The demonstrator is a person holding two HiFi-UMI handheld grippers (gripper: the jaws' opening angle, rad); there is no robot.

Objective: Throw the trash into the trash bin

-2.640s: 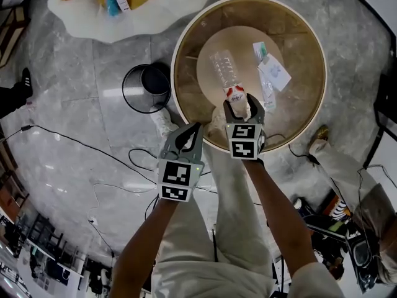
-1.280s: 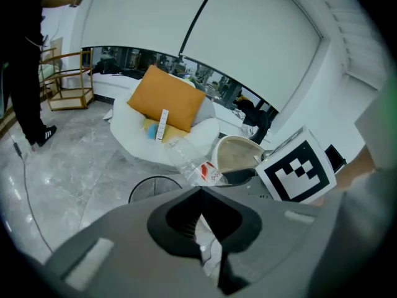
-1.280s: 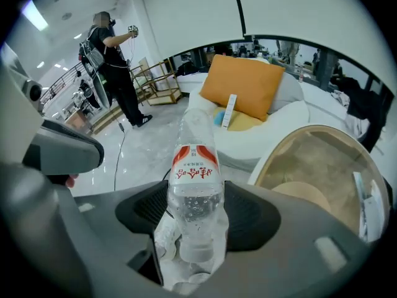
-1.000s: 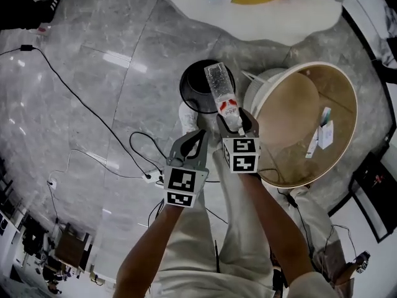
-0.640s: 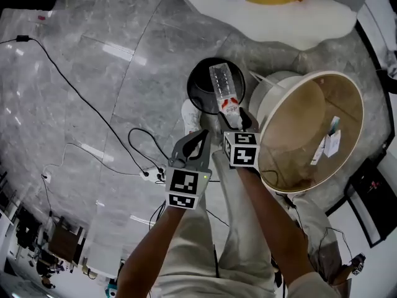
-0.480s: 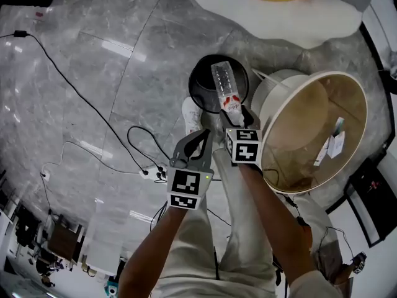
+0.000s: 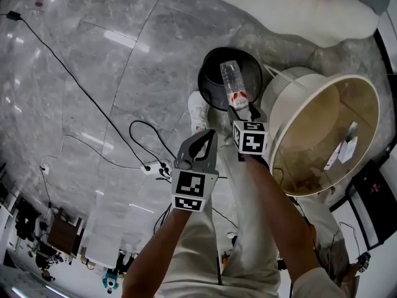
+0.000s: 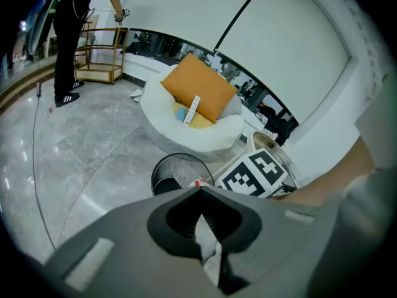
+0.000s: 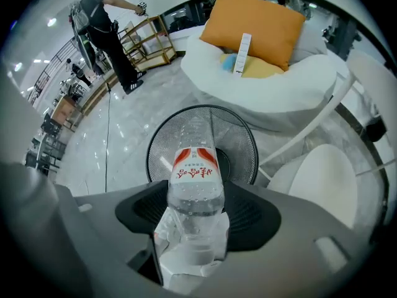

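Observation:
A clear plastic bottle [image 7: 234, 87] with a red-and-white label sticks out of my right gripper [image 7: 243, 110], which is shut on its cap end. The bottle [image 9: 195, 179] points base-first over the black mesh trash bin [image 7: 214, 73] standing on the grey marble floor. In the right gripper view the bin [image 9: 239, 135] lies directly beyond the bottle. My left gripper [image 7: 200, 146] hovers beside the right one, a little nearer to me, shut with nothing in it. The left gripper view shows the bin [image 8: 169, 174] just past its jaws.
A round table [image 7: 366, 98] with a wooden top and loose papers [image 7: 347, 149] stands right of the bin. A white beanbag with an orange cushion [image 9: 260, 17] lies behind the bin. Cables [image 7: 142, 148] trail across the floor. A person [image 9: 102, 23] stands far off.
The right gripper has carried the bottle from the table leftward to above the bin, and the bottle now reaches further over the opening. The left gripper stayed shut alongside.

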